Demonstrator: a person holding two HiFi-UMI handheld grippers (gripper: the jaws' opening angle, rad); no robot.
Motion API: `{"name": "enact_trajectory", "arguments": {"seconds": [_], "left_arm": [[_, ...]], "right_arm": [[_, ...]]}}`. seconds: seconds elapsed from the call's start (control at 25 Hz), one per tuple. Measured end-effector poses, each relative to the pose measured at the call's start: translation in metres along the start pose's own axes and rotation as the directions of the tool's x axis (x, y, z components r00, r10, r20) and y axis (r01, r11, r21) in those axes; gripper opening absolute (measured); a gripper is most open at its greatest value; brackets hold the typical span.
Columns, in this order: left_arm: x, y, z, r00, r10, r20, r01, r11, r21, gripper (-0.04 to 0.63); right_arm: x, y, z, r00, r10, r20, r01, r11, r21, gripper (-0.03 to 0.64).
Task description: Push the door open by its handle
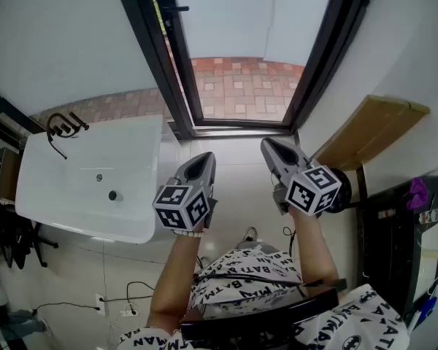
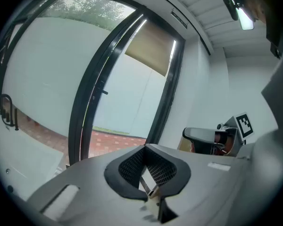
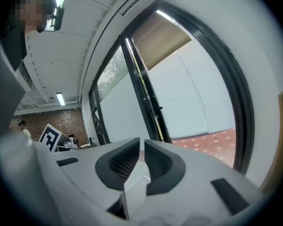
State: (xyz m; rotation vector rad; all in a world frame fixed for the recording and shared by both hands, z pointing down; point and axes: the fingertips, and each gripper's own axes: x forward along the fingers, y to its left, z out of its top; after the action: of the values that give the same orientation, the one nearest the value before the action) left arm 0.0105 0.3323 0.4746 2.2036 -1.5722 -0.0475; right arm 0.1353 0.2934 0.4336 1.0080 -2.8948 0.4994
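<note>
Left claw first: its black ribbed pads meet at the tips and there's nothing between them. Over to the right claw, where the pads are narrow, just a thin slit of daylight down the middle, and that slit holds nothing. Both claws are up in the air, side by side and apart from each other, pointing at the doorway. Neither one touches the door. Behind each sits its marker cube, the left one and the right one, with the person's bare forearms running back to a printed garment.

Beyond the tips lies pale floor tile, then the black threshold. The door frame rises dark on both sides, and the gap between stands open onto red brick paving and a white wall outside. The door handle is a small black lever jutting from the left black stile, well ahead of both claws and nearer the left one's side. The right gripper view catches it partway up that same stile.

Out to the left, a white basin carries a black faucet at its far edge. To the right, a light wooden board leans at the white wall, and a dark cabinet sits past it.
</note>
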Motion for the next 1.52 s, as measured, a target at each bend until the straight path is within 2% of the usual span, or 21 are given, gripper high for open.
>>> {"name": "enact_trajectory", "arguments": {"seconds": [0.04,0.08,0.12,0.16,0.4,0.44,0.48,0.64,0.84,1.04,1.12,1.36,1.52], "left_arm": [[0.004,-0.001,0.000,1.000,0.002,0.001,-0.002,1.000,0.000,-0.014],[0.008,-0.002,0.000,1.000,0.004,0.002,-0.004,1.000,0.000,-0.014],[0.011,-0.003,-0.001,1.000,0.007,0.003,-0.007,1.000,-0.001,-0.014],[0.015,-0.004,-0.002,1.000,0.010,0.002,-0.010,1.000,-0.003,-0.014],[0.035,-0.008,-0.011,0.999,0.046,-0.001,-0.046,0.999,-0.019,-0.014],[0.038,-0.008,-0.015,0.999,0.052,-0.006,-0.052,0.998,-0.024,-0.014],[0.041,-0.008,-0.019,0.998,0.057,-0.013,-0.057,0.998,-0.031,-0.014],[0.056,0.002,-0.030,0.996,0.076,-0.036,-0.078,0.996,-0.052,-0.014],[0.087,0.028,-0.021,0.995,0.091,-0.032,-0.093,0.994,-0.062,-0.014],[0.109,0.050,-0.041,0.995,0.095,-0.005,-0.095,0.995,-0.041,-0.014],[0.128,0.069,-0.025,0.994,0.106,0.012,-0.106,0.994,-0.032,-0.014],[0.192,0.142,0.052,0.992,0.121,0.032,-0.121,0.992,-0.028,-0.014],[0.210,0.168,0.094,0.991,0.124,0.052,-0.123,0.992,-0.016,-0.014]], "right_arm": [[0.002,-0.003,0.000,1.000,0.013,-0.003,-0.013,1.000,0.005,0.045],[0.003,-0.006,-0.001,1.000,0.026,-0.007,-0.026,1.000,0.010,0.093],[0.005,-0.009,-0.002,0.999,0.040,-0.013,-0.040,0.999,0.015,0.214],[0.006,-0.013,-0.003,0.998,0.052,-0.019,-0.052,0.999,0.018,0.247],[0.019,-0.033,-0.001,0.986,0.145,-0.087,-0.149,0.988,-0.029,0.267],[0.023,-0.036,0.001,0.981,0.169,-0.099,-0.174,0.984,-0.039,0.305],[0.029,-0.038,0.004,0.976,0.190,-0.110,-0.196,0.979,-0.048,0.314],[0.061,-0.049,0.018,0.957,0.245,-0.157,-0.263,0.959,-0.108,0.314],[0.122,-0.061,0.033,0.924,0.303,-0.234,-0.348,0.920,-0.181,0.313],[0.159,-0.075,0.010,0.914,0.307,-0.264,-0.372,0.895,-0.248,0.313],[0.191,-0.084,0.019,0.908,0.307,-0.286,-0.384,0.882,-0.273,0.313],[0.321,-0.108,0.082,0.895,0.299,-0.333,-0.407,0.852,-0.329,0.311],[0.382,-0.111,0.128,0.892,0.274,-0.359,-0.410,0.826,-0.387,0.308]]}}
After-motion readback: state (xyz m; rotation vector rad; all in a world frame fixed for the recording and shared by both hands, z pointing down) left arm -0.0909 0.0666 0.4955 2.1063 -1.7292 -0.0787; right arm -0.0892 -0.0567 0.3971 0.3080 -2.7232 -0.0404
